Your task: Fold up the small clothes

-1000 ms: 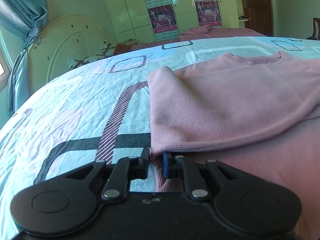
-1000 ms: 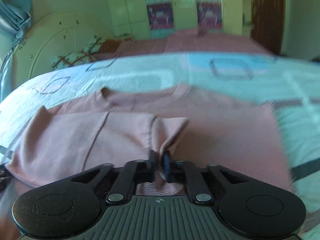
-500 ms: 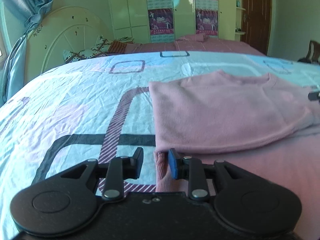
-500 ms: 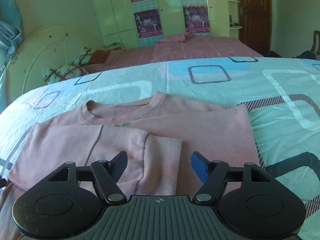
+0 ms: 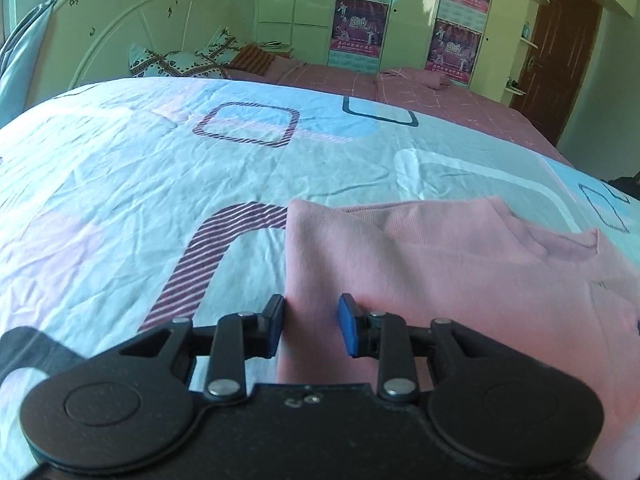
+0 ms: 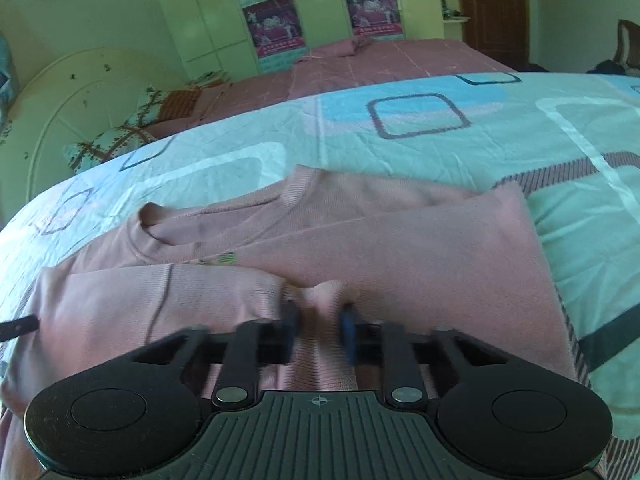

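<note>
Green wardrobe doors (image 5: 352, 20) and a rounded white headboard (image 5: 132, 44) stand behind the bed (image 5: 120, 184), whose patterned sheet carries the pink sweater (image 5: 440, 280) you are folding. It lies flat with the neckline (image 6: 224, 224) toward the far side and both sleeves already turned in over the chest, which narrows it into a rectangle ready for a crosswise fold.

Your left hand-held gripper (image 5: 310, 326) sits low at the garment's left folded edge, jaws partly open, with that edge running between the fingers but not pinched. Placed there, it looks set to take one side of the sweater. Your right hand-held gripper (image 6: 318, 326) is blurred with motion over the middle of the sweater, where the two sleeve ends meet; its jaws stand partly apart around a small hump of fabric, and you cannot tell whether they have closed on it.

Half a second ago the right jaws were spread much wider, above the cloth, with nothing between them; now they have narrowed and dropped onto it. The left jaws have opened a little more than before and slid forward along the edge. A second ago both hand-held grippers were clamped on fabric.
</note>
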`<state>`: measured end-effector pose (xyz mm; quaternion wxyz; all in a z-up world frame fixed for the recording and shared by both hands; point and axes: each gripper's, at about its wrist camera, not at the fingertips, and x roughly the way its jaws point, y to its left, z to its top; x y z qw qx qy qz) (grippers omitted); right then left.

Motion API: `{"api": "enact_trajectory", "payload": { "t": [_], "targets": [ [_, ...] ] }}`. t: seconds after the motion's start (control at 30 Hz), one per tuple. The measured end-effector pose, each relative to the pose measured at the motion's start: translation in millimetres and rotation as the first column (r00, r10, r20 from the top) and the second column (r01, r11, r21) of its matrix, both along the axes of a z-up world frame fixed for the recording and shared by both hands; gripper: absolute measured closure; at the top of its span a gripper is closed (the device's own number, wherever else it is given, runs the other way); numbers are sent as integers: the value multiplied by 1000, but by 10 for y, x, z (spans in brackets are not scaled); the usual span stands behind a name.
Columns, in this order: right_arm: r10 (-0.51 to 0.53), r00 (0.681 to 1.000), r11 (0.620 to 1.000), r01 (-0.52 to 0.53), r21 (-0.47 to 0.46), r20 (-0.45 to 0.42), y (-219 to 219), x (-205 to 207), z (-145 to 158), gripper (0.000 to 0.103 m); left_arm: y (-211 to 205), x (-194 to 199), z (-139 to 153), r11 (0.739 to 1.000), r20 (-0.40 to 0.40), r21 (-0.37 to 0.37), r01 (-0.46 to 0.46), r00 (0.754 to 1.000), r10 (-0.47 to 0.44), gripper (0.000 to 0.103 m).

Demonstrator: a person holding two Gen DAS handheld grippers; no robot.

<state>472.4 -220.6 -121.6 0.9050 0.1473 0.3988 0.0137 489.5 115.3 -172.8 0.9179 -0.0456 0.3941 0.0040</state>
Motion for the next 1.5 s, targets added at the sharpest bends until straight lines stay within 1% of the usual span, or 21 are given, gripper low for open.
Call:
{"api": "enact_trajectory", "payload": {
  "t": [0.07, 0.13, 0.17, 0.2, 0.23, 0.3, 0.33, 0.37, 0.4, 0.43, 0.47, 0.5, 0.6, 0.73, 0.9, 0.97, 1.03, 1.17, 1.3, 1.37, 1.5],
  "targets": [
    [20, 1000, 999, -19, -48, 20, 81, 3, 29, 96, -1, 53, -24, 1000, 14, 27, -6, 1000, 5, 81],
    [4, 998, 990, 4, -140, 56, 129, -12, 55, 96, 15, 75, -50, 999, 28, 33, -23, 999, 22, 81],
    [-9, 998, 984, 19, -179, 57, 133, -5, 33, 96, 23, 72, -68, 999, 33, 29, -27, 999, 26, 81],
    [-14, 1000, 983, 18, -181, 23, 116, 36, -44, 96, 9, 58, -64, 999, 40, 37, -26, 999, 25, 81],
    [-18, 1000, 985, 20, -169, 10, 97, 46, -100, 96, -11, 49, -57, 998, 42, 52, -22, 999, 20, 80],
    [-20, 999, 983, 24, -180, 26, 87, 30, -93, 95, -41, 24, -21, 997, 41, 73, -20, 999, 17, 78],
    [-23, 999, 986, 28, -165, 31, 66, 18, -75, 94, -56, -1, 8, 996, 43, 81, -20, 999, 17, 77],
    [-30, 999, 989, 35, -144, 33, 36, 5, -54, 83, -72, -29, 34, 996, 46, 88, -20, 999, 16, 77],
    [-44, 998, 991, 48, -126, 38, 13, -15, -20, 74, -94, -73, 61, 995, 51, 97, -15, 999, 10, 77],
    [-52, 997, 991, 58, -118, 54, 4, -45, 21, 57, -119, -110, 81, 995, 52, 104, -6, 999, 1, 75],
    [-50, 996, 992, 58, -112, 75, 8, -75, 67, 45, -161, -156, 106, 994, 51, 113, 5, 999, -11, 74],
    [-44, 995, 992, 55, -115, 91, 33, -95, 127, 43, -205, -200, 125, 993, 50, 118, 18, 998, -24, 74],
    [-10, 993, 997, 18, -74, 115, 103, -106, 242, 43, -376, -346, 174, 990, 39, 130, 62, 997, -68, 73],
    [63, 993, 996, -56, -70, 96, 336, -143, 267, 44, -587, -515, 175, 988, 11, 110, 107, 994, -109, 71],
    [150, 987, 981, -142, -134, 51, 575, -276, 141, 44, -753, -704, 88, 984, -4, 122, 127, 992, -128, 69],
    [172, 985, 971, -166, -173, 20, 609, -320, 51, 44, -761, -729, 50, 982, -6, 137, 128, 992, -129, 69],
    [167, 986, 962, -166, -218, -10, 573, -367, -68, 44, -772, -752, 62, 982, -9, 146, 123, 992, -123, 69],
    [141, 990, 977, -138, -165, 4, 395, -505, -6, 43, -780, -837, 153, 986, -13, 133, 98, 995, -98, 69],
    [176, 984, 978, -172, -117, 20, 353, -709, 129, 44, -919, -1041, 270, 985, 5, 128, 114, 993, -115, 69],
    [201, 979, 975, -198, -104, 22, 373, -811, 161, 44, -1011, -1164, 313, 986, 9, 111, 124, 992, -126, 69],
    [262, 965, 962, -259, -84, 27, 465, -1009, 165, 44, -1238, -1454, 295, 983, -6, 90, 160, 987, -160, 69]
  ]
}}
